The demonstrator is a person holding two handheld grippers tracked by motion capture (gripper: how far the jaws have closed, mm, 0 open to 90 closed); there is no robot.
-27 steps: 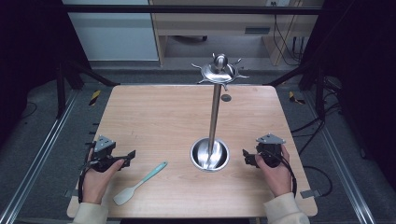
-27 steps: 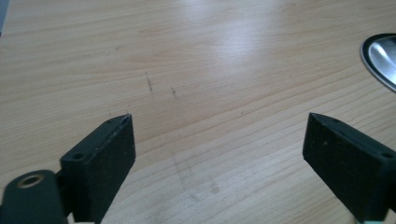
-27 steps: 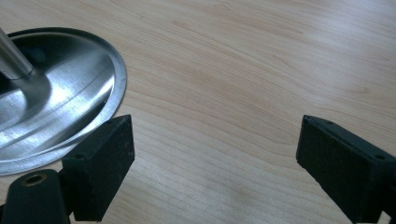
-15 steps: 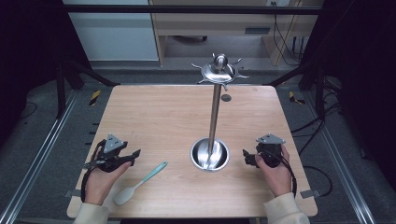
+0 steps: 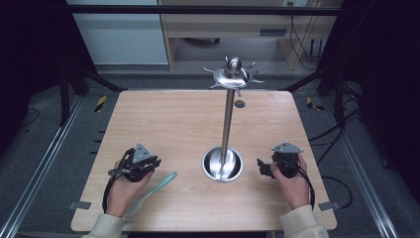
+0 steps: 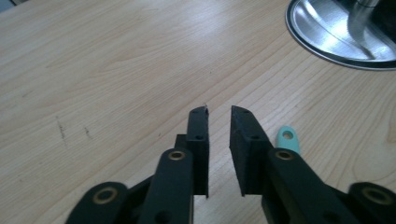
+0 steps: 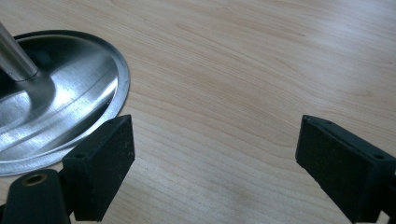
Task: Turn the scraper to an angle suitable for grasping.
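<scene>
Steel catches the light at the middle of the wooden table (image 5: 163, 119): a tall utensil stand (image 5: 228, 119) rises from a round dished base to a crown of empty hooks, so whatever is meant to hang there has not been hung. The likely candidate, a pale teal spatula (image 5: 151, 192), lies flat on the near left part of the table, its handle end pointing toward the stand and its blade toward the person. The left gripper (image 5: 148, 163) sits just beside that handle, low over the wood, probably lining up for a pick; its jaws stand a narrow gap apart with nothing between them. The right gripper (image 5: 262, 167) rests near the right of the base, jaws spread wide and empty, seemingly waiting. From above, the whole layout and both hands are plain, but the jaw gaps are hard to read. The left gripper view settles that, and shows the handle's hanging hole just right of the jaws. The right gripper view shows the base rim close beside its left jaw.
</scene>
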